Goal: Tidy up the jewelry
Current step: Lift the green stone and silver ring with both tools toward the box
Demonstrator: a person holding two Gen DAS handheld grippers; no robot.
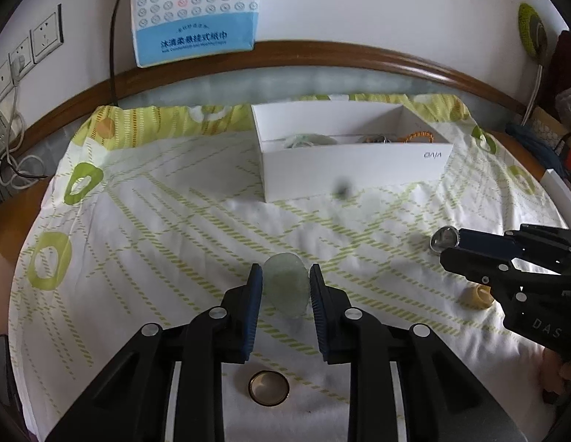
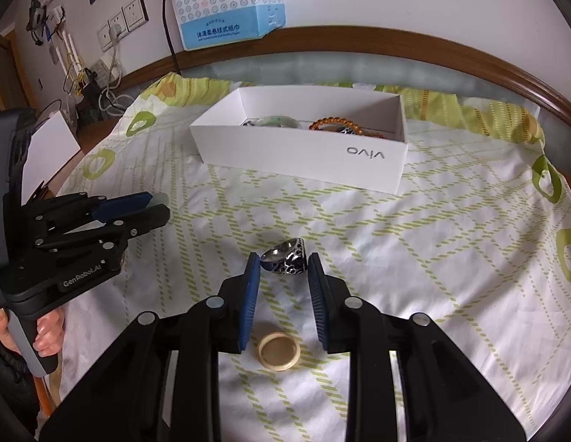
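My left gripper [image 1: 284,272] is shut on a pale green jade disc [image 1: 286,289], which it holds just above the cloth. Beneath that gripper a gold ring [image 1: 268,387] lies flat. My right gripper [image 2: 284,262] is shut on a silver ring with black openwork [image 2: 287,258]; from the left wrist view the same ring [image 1: 445,239] shows at that gripper's tip. A cream ring [image 2: 278,346] lies on the cloth under the right gripper. Further back stands an open white box [image 2: 303,154] with a green bangle [image 2: 276,121] and an amber bead bracelet [image 2: 335,123] in it.
A white cloth with green pattern [image 2: 432,258] covers the table. A blue tissue pack [image 2: 226,3] hangs on the wall behind, and a brown rail runs below it. Sockets and cables [image 2: 112,33] are at the far left. A person's hand [image 2: 46,339] holds the left gripper's handle.
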